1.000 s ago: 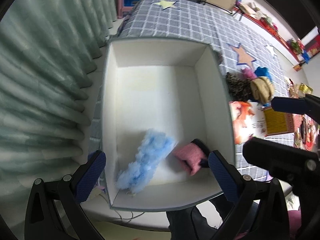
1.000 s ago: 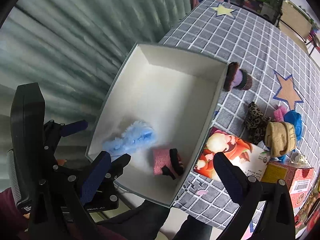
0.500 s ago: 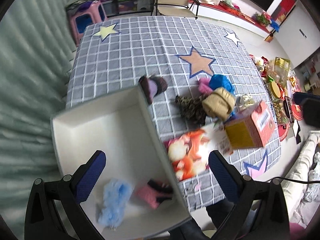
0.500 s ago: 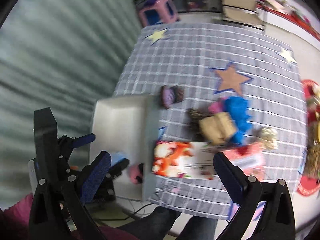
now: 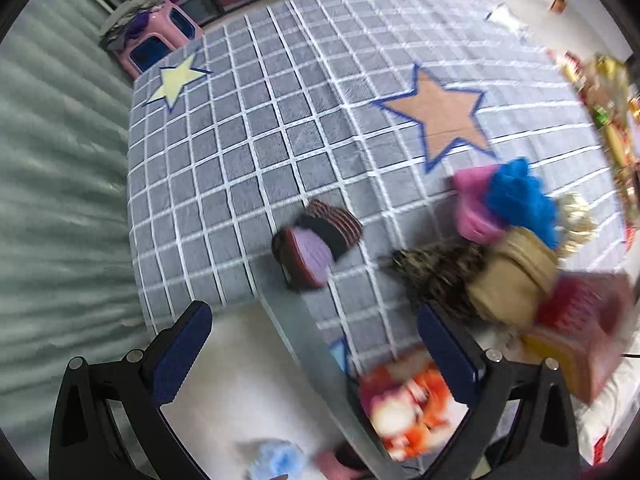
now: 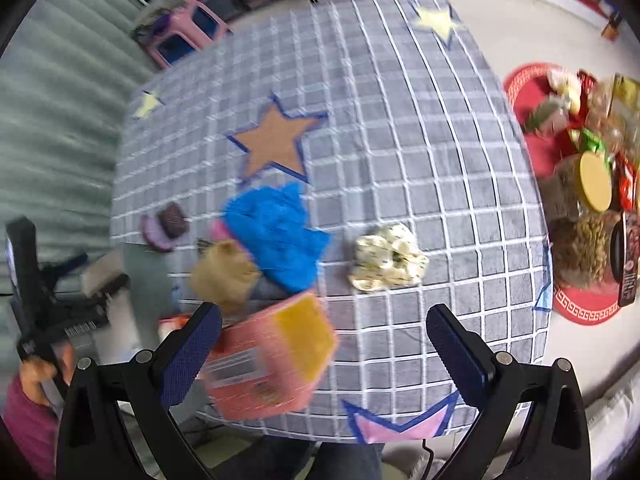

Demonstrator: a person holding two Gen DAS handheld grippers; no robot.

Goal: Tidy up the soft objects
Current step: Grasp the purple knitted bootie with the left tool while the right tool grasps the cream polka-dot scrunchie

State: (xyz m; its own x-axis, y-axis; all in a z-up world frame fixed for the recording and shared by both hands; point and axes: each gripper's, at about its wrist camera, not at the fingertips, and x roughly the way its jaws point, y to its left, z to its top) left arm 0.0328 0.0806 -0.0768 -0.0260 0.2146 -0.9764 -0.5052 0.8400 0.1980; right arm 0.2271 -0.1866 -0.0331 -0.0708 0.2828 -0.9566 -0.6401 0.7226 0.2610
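Note:
My left gripper is open and empty above the near corner of the white box, which holds a light blue fluffy piece and a pink sock. Beyond the box lie a purple-and-dark rolled sock, a leopard-print piece, a tan piece, a pink piece and a bright blue piece. My right gripper is open and empty above the table's near side. In the right wrist view the bright blue piece, tan piece and a cream patterned scrunchie lie on the checked cloth.
A pink-and-yellow carton stands just under my right gripper. A picture book lies beside the box. A red mat with jars and snacks sits beyond the table's right edge. Green curtains hang at left. A hand holds the left gripper.
Both grippers have swung right, away from the box, over the pile of soft things. The box has slid to the lower left of both views. Both stay open.

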